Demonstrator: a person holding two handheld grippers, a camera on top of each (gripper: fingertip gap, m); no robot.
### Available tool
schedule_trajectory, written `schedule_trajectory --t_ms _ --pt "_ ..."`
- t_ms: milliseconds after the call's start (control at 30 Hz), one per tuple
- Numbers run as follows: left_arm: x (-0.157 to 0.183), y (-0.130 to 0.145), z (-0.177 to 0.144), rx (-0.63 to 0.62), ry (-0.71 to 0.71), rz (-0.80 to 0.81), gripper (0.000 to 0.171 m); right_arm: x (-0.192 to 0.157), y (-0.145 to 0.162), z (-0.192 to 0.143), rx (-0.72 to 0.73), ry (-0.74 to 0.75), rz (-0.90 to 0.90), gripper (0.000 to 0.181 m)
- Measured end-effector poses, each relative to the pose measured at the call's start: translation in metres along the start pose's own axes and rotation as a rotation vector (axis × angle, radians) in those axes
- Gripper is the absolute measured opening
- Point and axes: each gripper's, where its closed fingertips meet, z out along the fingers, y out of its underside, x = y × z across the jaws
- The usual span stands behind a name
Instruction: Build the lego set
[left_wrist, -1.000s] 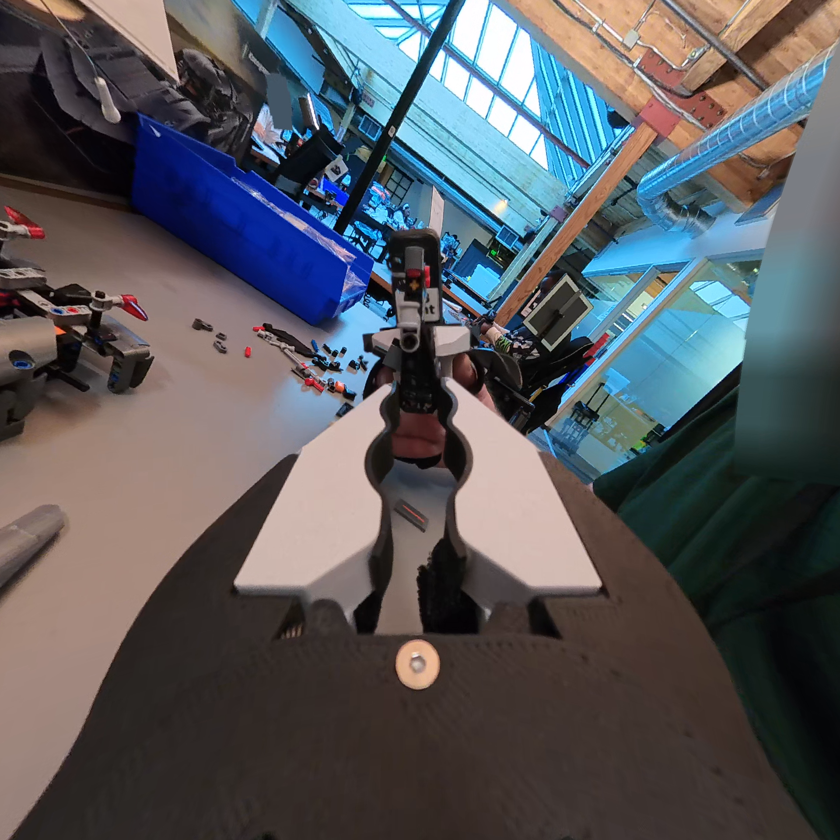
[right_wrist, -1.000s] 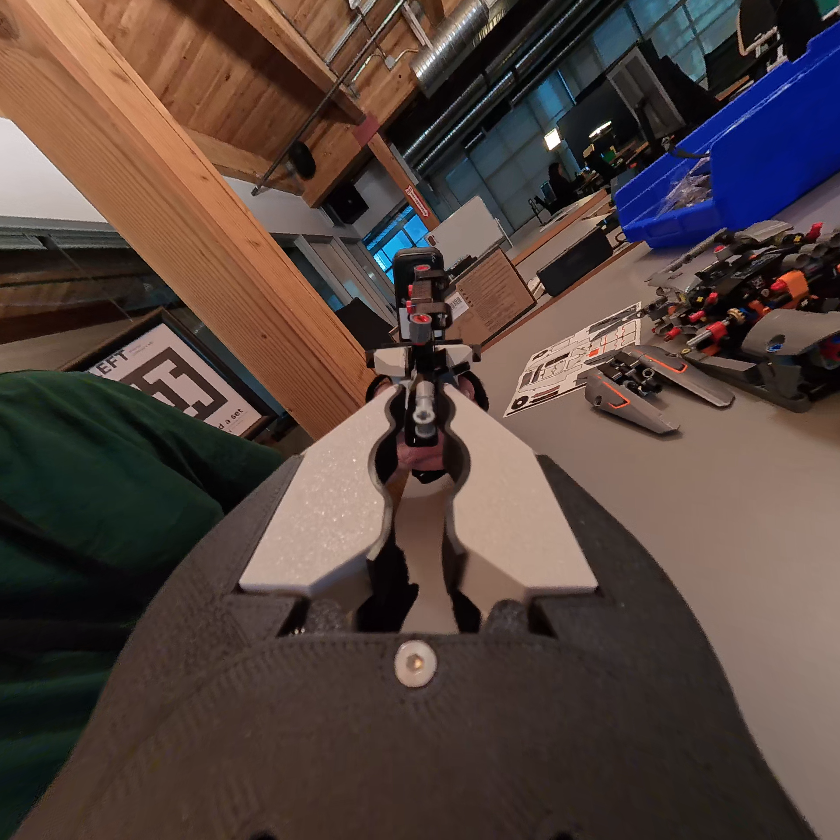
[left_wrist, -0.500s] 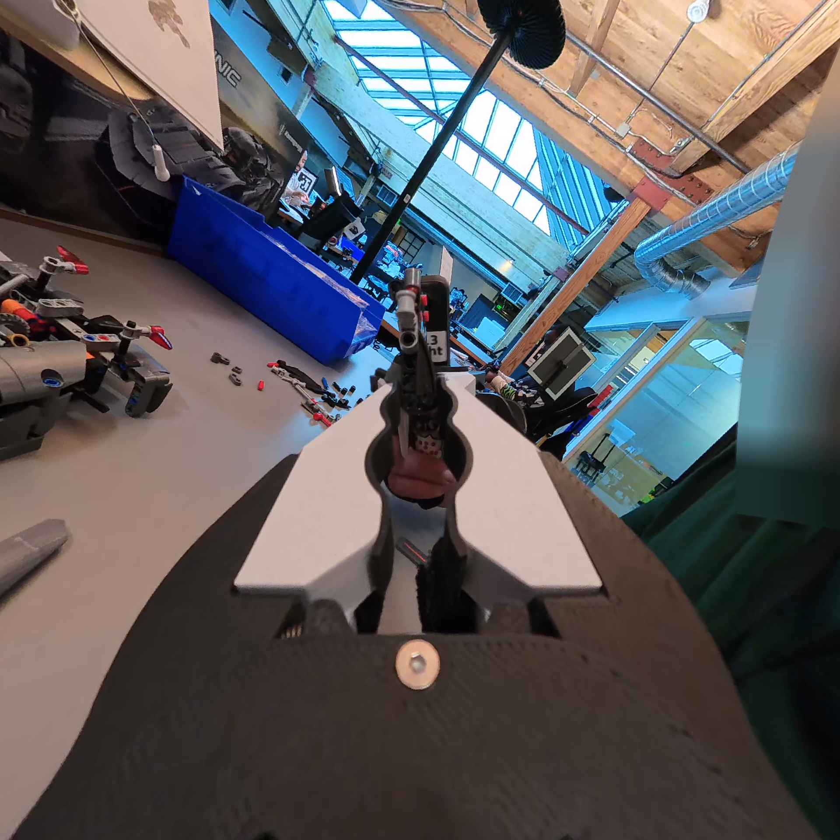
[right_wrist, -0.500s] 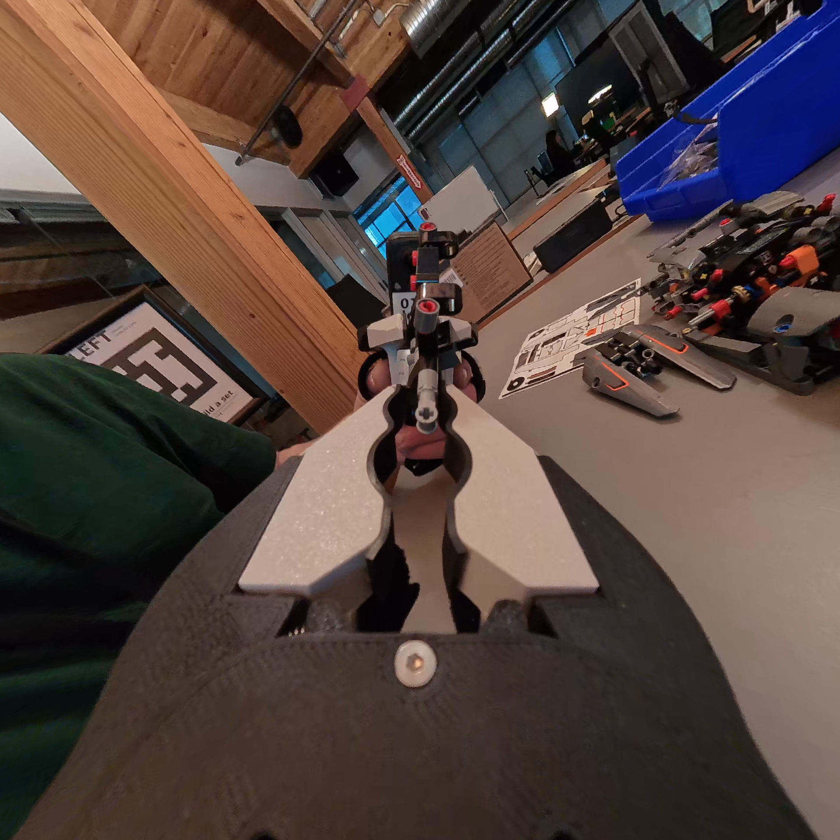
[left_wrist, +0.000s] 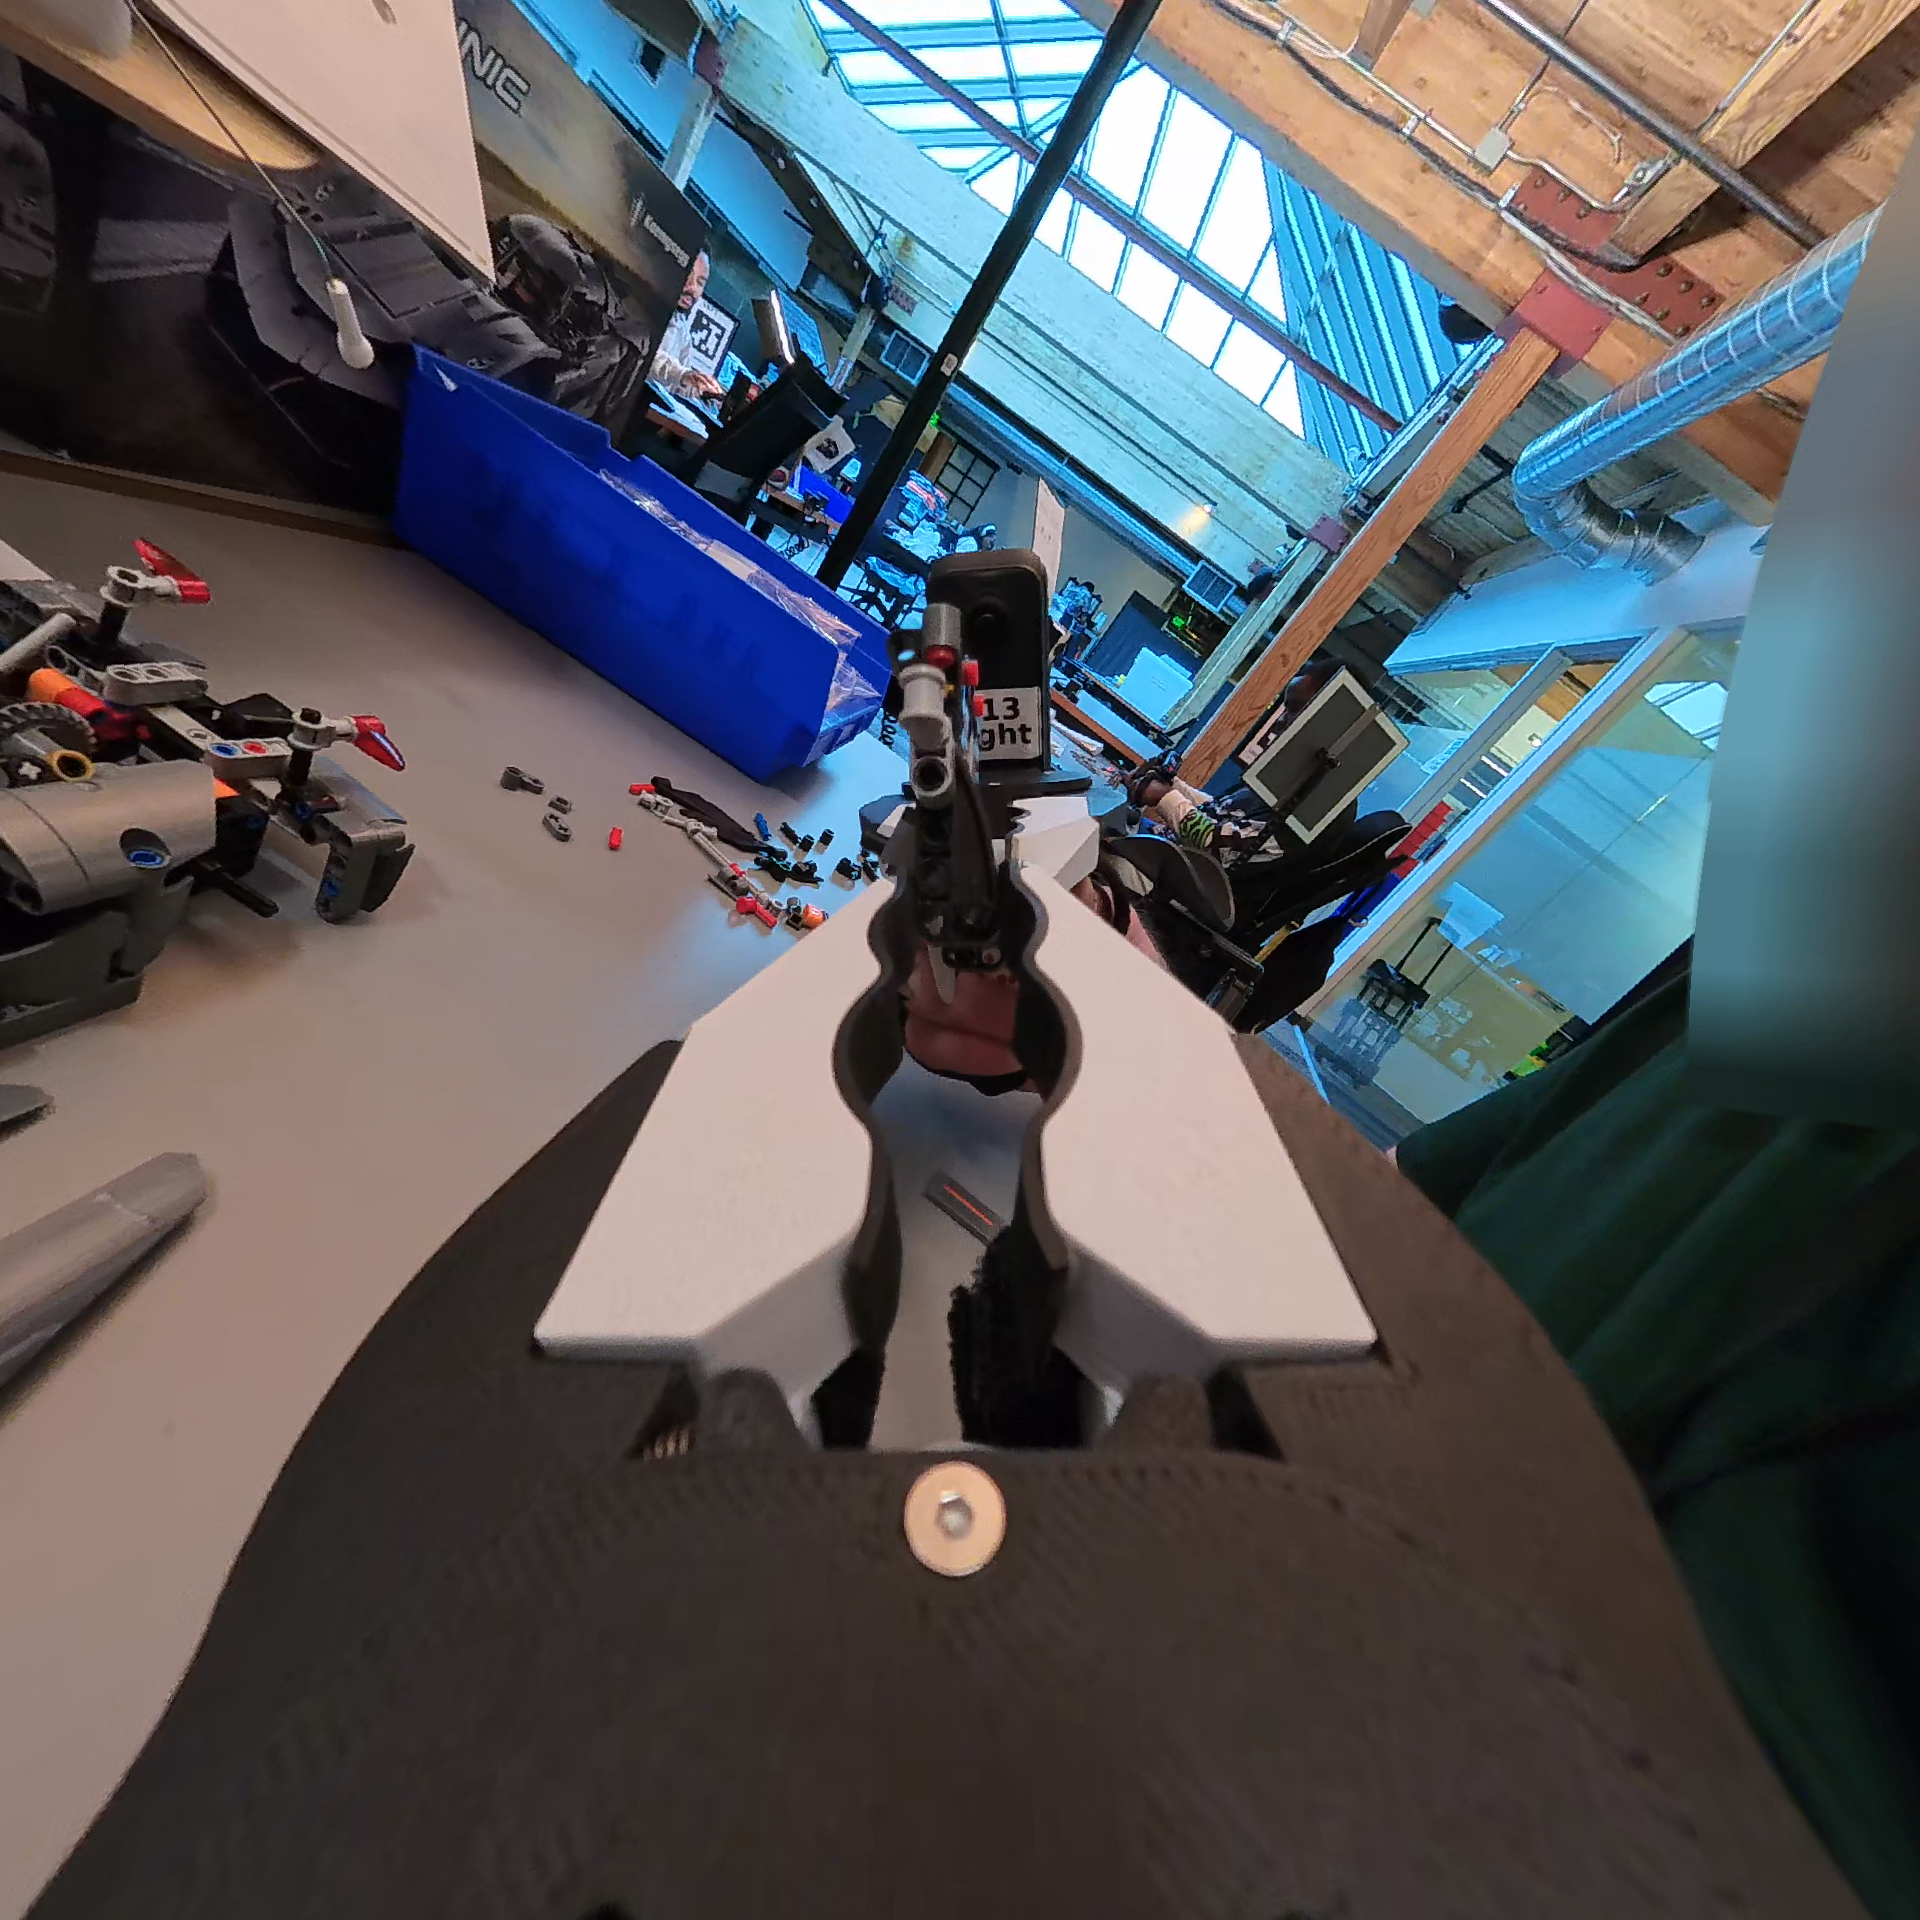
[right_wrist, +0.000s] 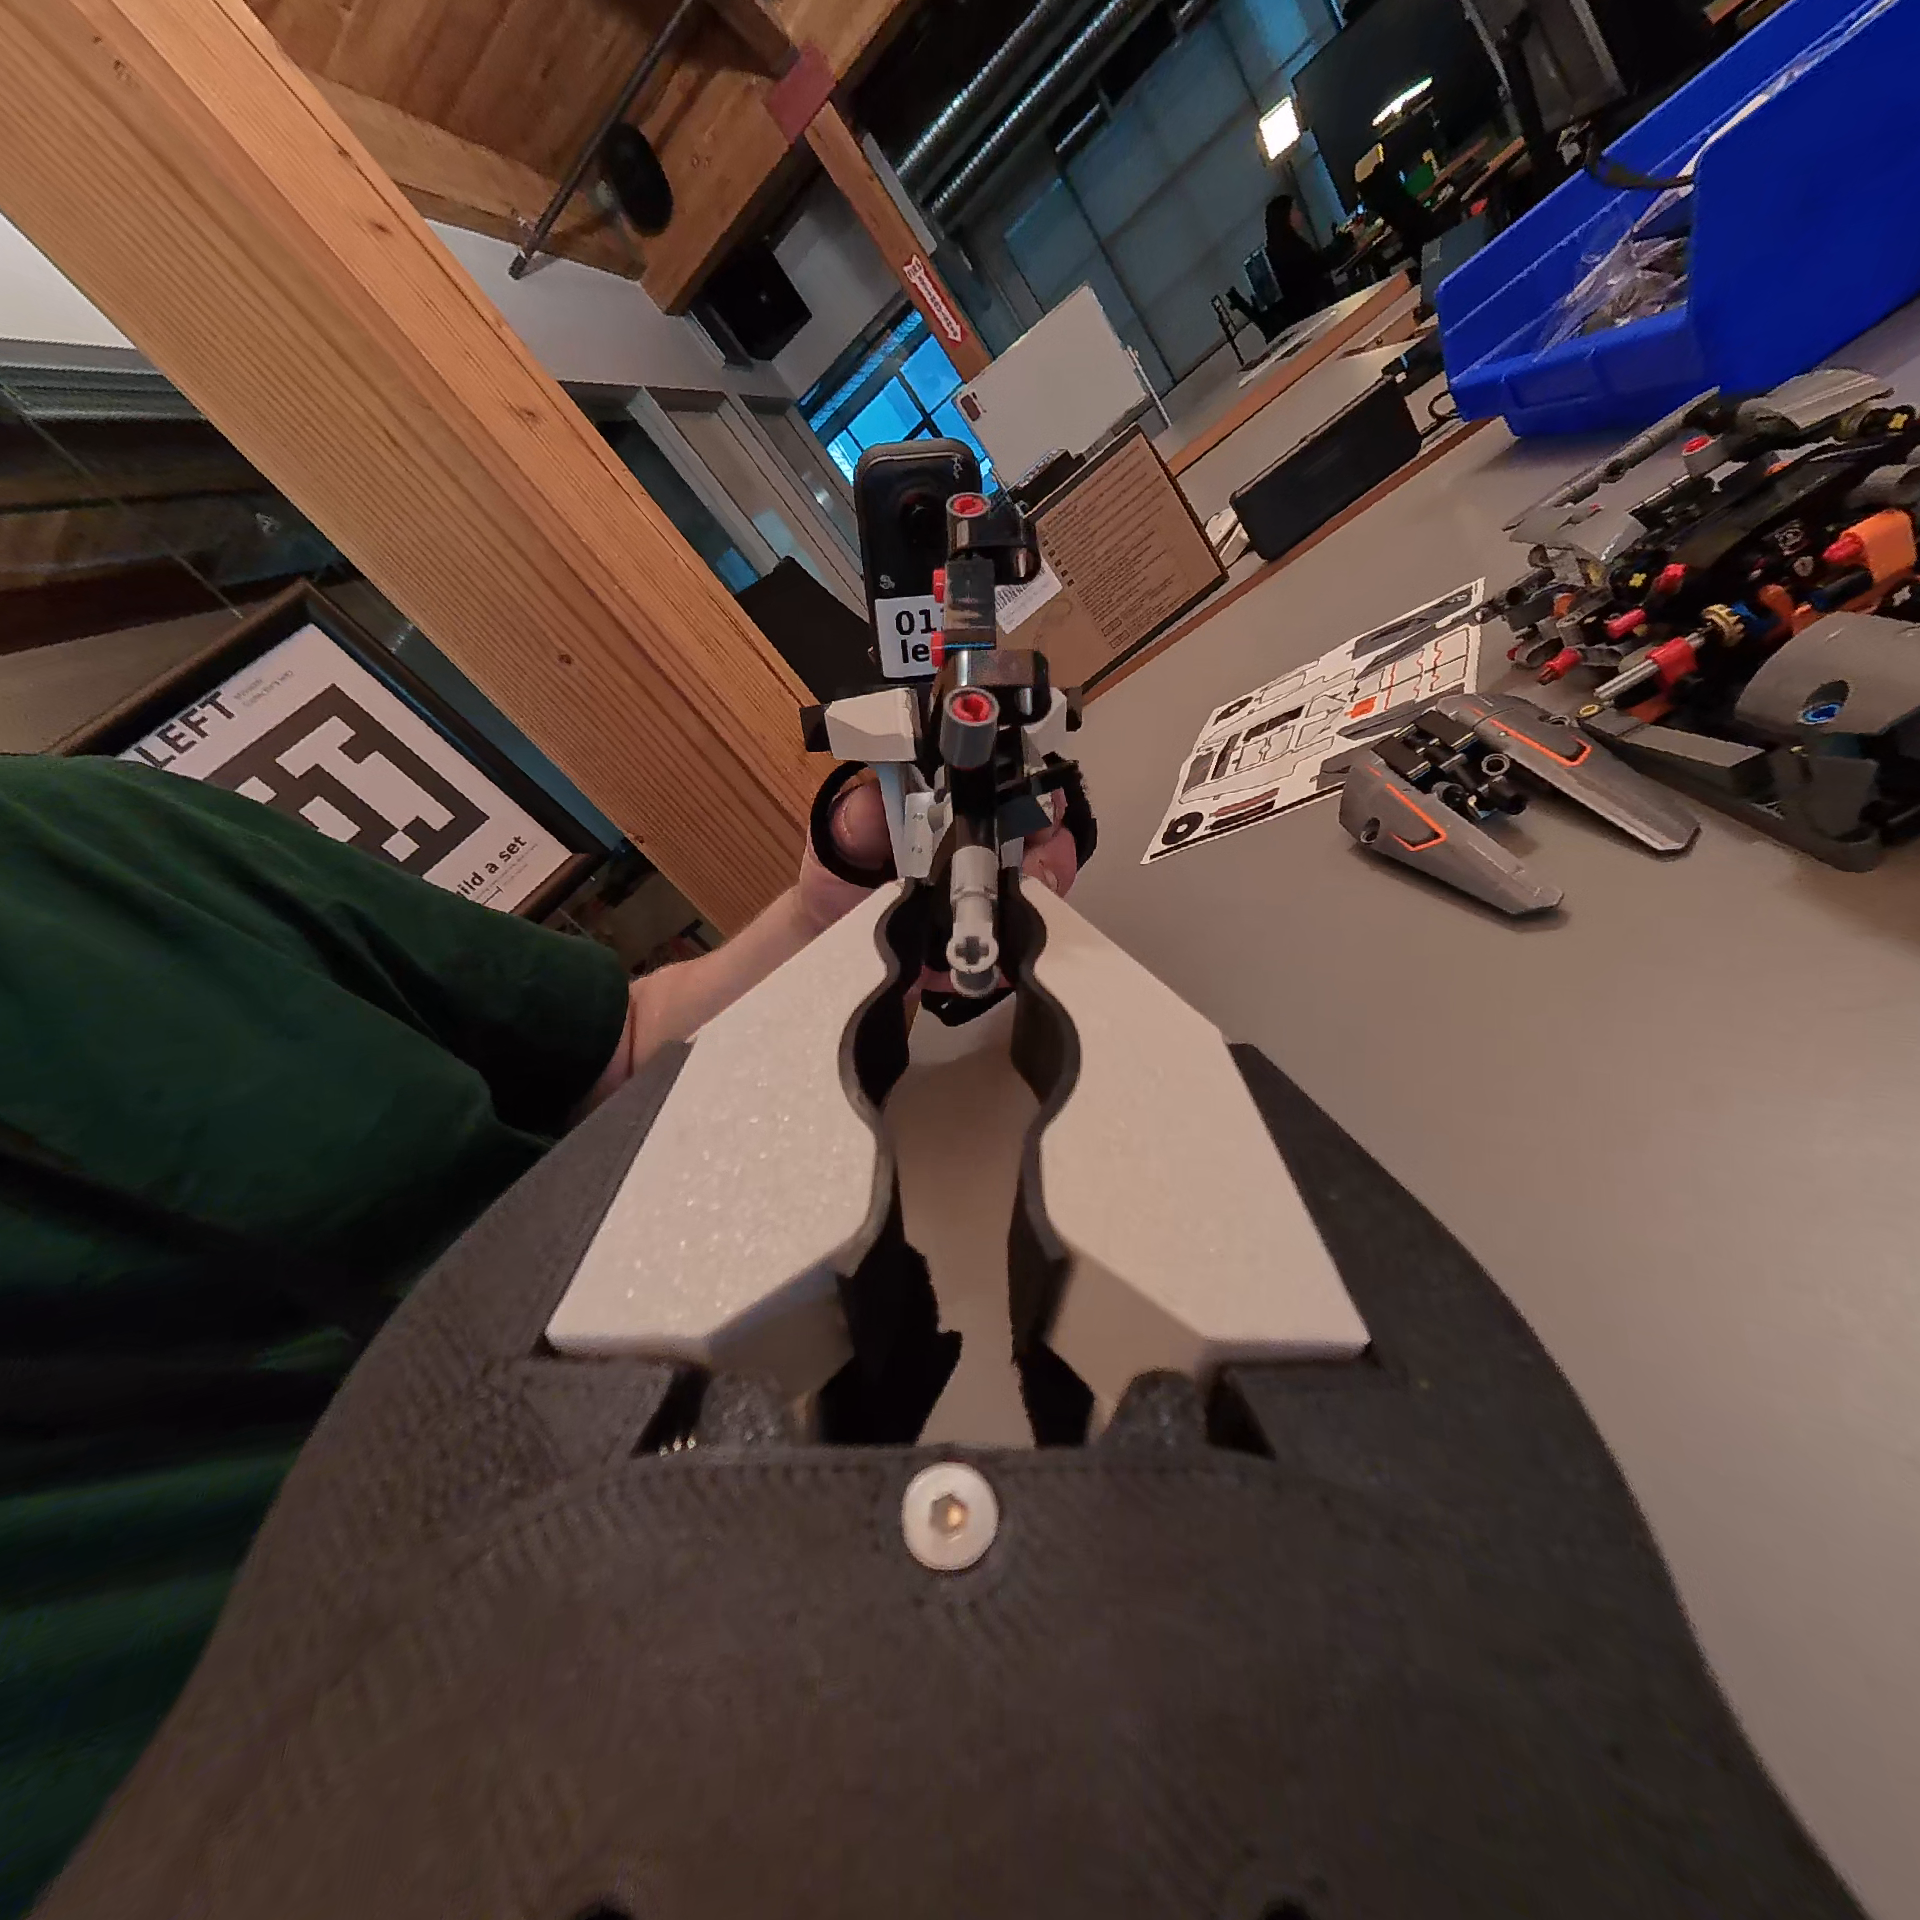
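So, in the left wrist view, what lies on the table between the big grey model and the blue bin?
Loose small lego pieces, black, grey and red, lie scattered on the table between the model and the blue bin.

Bright daylight from the glazed roof skylight (left_wrist: 1049, 197), slightly blown out, cool blue cast in left wrist view, dimmer warm interior in right wrist view, strong fisheye bending at edges, soft shadows on matte grey tabletop (right_wrist: 1558, 1091), near black gripper housing slightly soft.
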Motion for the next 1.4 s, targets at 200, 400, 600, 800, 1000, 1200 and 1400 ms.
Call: schedule_trajectory --t_ms 200,400,600,800,1000,1200,1400 --pt "0.001 -0.001 -0.001 -0.007 0.006 0.012 0.013 -0.001 -0.001 0.001 0.008 -0.013 0.004 0.012" --pt "0.000 -0.004 -0.001 0.014 0.014 -0.005 0.013 -0.001 -0.002 0.003 0.021 -0.001 -0.016 0.012" --pt "0.002 -0.005 -0.003 -0.026 0.020 -0.005 0.013 -0.002 -0.004 0.003 0.020 0.026 -0.072 0.024" --pt "0.002 -0.005 -0.006 -0.078 0.033 -0.020 0.014 -0.004 -0.001 0.004 0.002 0.010 -0.066 0.014" --pt "0.006 -0.008 0.000 -0.090 -0.004 0.082 0.014 -0.003 -0.007 0.000 0.052 -0.012 -0.019 0.005" --pt "0.003 -0.015 0.004 -0.073 -0.263 0.551 0.047 -0.002 -0.017 -0.008 0.132 -0.042 0.048 0.005" --pt "0.006 -0.003 0.022 -0.214 -0.494 1.042 0.072 0.000 -0.018 -0.009 0.149 -0.048 0.076 0.006"
